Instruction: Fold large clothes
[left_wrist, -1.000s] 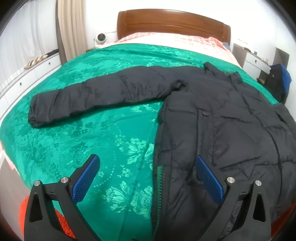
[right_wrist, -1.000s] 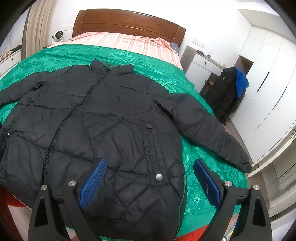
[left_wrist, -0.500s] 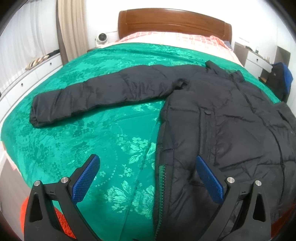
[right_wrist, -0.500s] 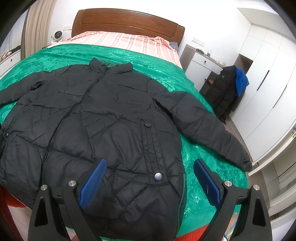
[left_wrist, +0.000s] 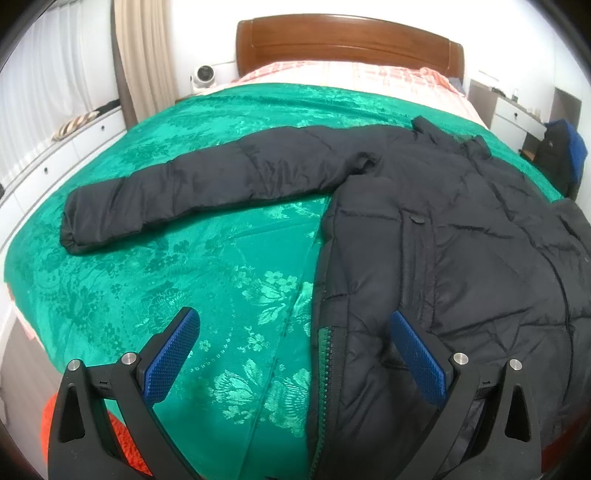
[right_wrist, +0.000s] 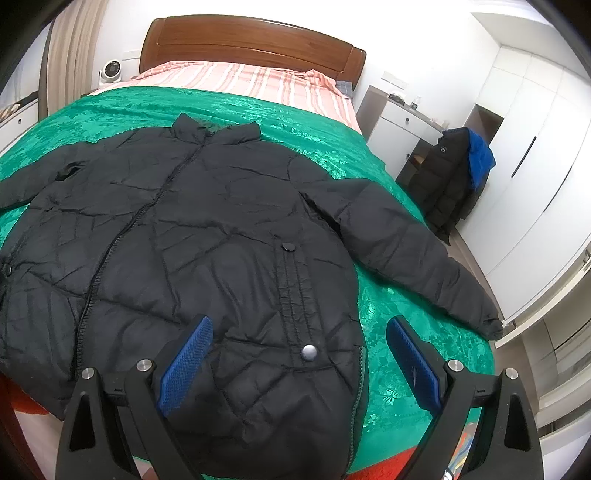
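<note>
My left gripper (left_wrist: 295, 354) and right gripper (right_wrist: 299, 354) both hang with fingers spread wide, holding nothing, above the jacket's near hem. The black puffer jacket (right_wrist: 192, 240) lies front-up, zipped, flat on the green bedspread (left_wrist: 166, 280), both sleeves stretched outward, collar toward the wooden headboard (right_wrist: 251, 44).
</note>
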